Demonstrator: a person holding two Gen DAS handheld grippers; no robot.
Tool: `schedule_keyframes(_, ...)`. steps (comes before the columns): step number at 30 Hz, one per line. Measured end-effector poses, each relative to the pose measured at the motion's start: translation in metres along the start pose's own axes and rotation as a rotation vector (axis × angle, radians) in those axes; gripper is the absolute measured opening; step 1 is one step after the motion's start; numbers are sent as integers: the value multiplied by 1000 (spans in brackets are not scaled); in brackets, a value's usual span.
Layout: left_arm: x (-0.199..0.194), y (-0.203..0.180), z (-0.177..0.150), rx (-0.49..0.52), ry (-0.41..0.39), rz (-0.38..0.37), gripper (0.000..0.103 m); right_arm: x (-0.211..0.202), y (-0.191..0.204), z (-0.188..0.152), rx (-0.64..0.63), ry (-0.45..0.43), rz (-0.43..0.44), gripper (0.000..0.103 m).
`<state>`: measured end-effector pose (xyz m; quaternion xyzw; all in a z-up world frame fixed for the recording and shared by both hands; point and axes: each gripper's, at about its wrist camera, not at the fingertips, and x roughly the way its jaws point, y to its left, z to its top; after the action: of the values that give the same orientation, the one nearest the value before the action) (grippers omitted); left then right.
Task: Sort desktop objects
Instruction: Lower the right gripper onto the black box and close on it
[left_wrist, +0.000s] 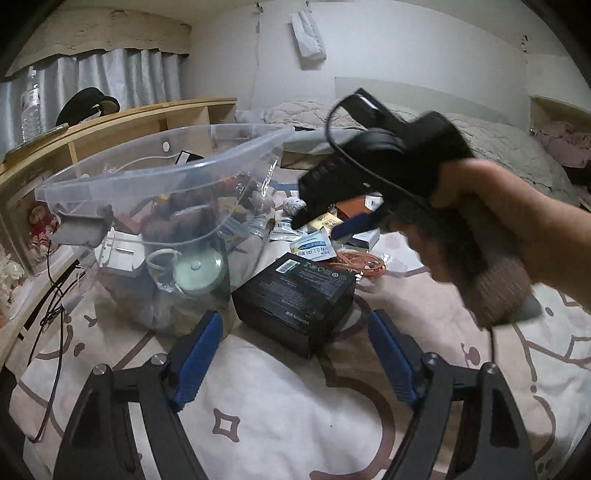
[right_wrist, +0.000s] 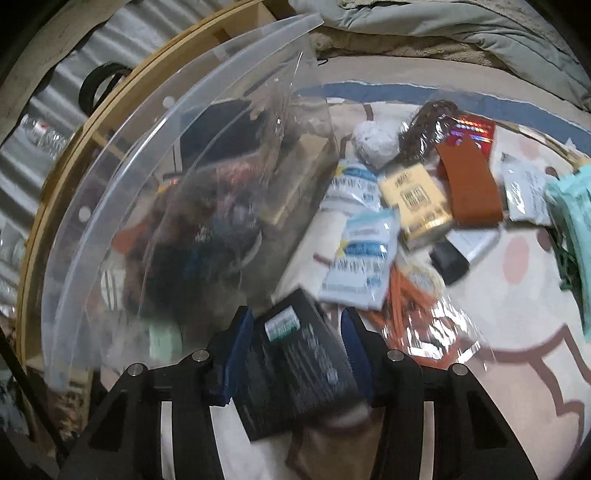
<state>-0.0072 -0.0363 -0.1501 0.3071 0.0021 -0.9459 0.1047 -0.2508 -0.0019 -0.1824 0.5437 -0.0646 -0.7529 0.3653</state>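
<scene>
Bin (left_wrist: 155, 173) of clear plastic sits just left of the black box (left_wrist: 295, 284) on the bedspread, handy for dropping it in, but both grippers, left (left_wrist: 295, 354) and right (right_wrist: 295, 354), hover spread wide, gripping nothing yet.
</scene>
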Motion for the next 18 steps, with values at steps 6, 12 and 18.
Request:
schedule_keyframes(6,6,6,-5,1,8,-10,81,32,2,16,-21,37,-29,50)
schedule_keyframes(12,16,16,-7,-38,43,-62,78,63,-1,11,-59,97,-35,39)
schedule_keyframes(18,22,21,-7,-93,83,-68,78,65,5,0,-119,131,-45,38)
